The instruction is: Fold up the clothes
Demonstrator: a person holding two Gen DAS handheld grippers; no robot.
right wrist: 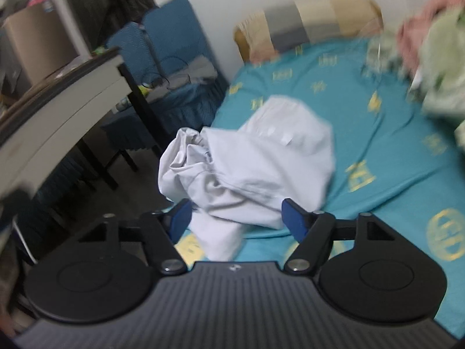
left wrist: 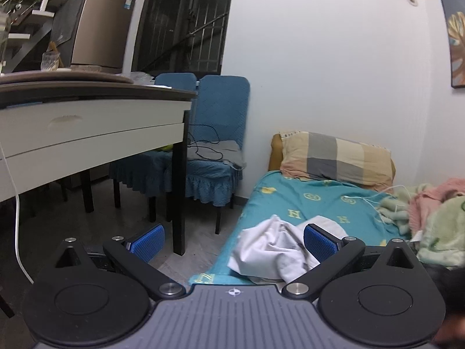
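Both sets of tongs are held low near the edge of the bed (left wrist: 319, 197), pointing toward its head. The left tongs (left wrist: 234, 240) stand released, blue pads (left wrist: 148, 242) spread wide with nothing between them; the crumpled white garment (left wrist: 270, 250) lies just ahead and slightly toward their right pad, apart from both pads as far as the view shows. The right tongs (right wrist: 237, 219) are likewise released, jaws wide; the garment (right wrist: 255, 163) sits directly ahead of them, its near folds reaching down between the two pads (right wrist: 293, 218). Whether the cloth touches either pad cannot be told; this view is motion-blurred. The garment is bunched, unfolded, resting on the teal sheet with yellow motifs, close to the bed's left edge. Beyond the tongs, at the far end of the bed, a checked pillow (left wrist: 337, 157) leans against the wall. Ahead and to the right of both tongs lies a heap of green and pink blankets (left wrist: 430, 218), with a white cable (left wrist: 375, 200) trailing across the sheet beside it. Ahead-left of the left tongs: a white-fronted surface (left wrist: 87, 122) with dark legs, and two blue-covered chairs (left wrist: 215, 133) behind it, a grey cloth and black cord on one seat.
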